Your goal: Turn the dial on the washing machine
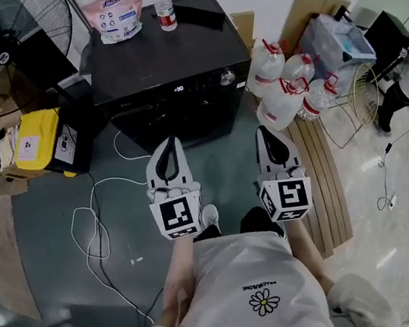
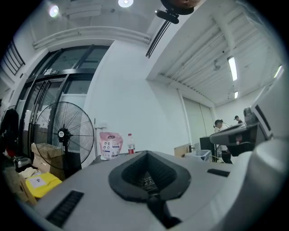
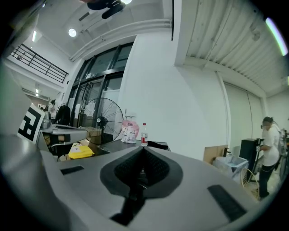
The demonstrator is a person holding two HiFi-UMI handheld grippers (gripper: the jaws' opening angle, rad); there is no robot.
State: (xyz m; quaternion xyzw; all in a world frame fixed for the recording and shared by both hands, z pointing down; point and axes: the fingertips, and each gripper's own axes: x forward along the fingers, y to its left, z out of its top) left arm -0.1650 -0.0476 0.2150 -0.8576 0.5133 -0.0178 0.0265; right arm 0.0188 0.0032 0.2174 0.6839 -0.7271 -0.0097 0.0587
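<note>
The black washing machine [image 1: 165,57] stands ahead of me in the head view, its silver dial [image 1: 228,77] at the right end of the front panel. My left gripper [image 1: 168,144] and right gripper [image 1: 263,132] are held side by side below it, over the floor, both pointing at the machine and apart from it. Both are shut with nothing between the jaws. In the left gripper view the left gripper [image 2: 145,153] shows closed tips; the right gripper [image 3: 142,149] looks the same in its own view. The dial is hidden in both gripper views.
On the machine top lie a pink pouch [image 1: 116,15], a red-capped bottle [image 1: 164,7] and a black object [image 1: 200,15]. A standing fan [image 1: 10,32] and yellow case [image 1: 43,142] are at the left. Plastic jugs [image 1: 280,81] crowd the right. White cables [image 1: 94,222] trail on the floor.
</note>
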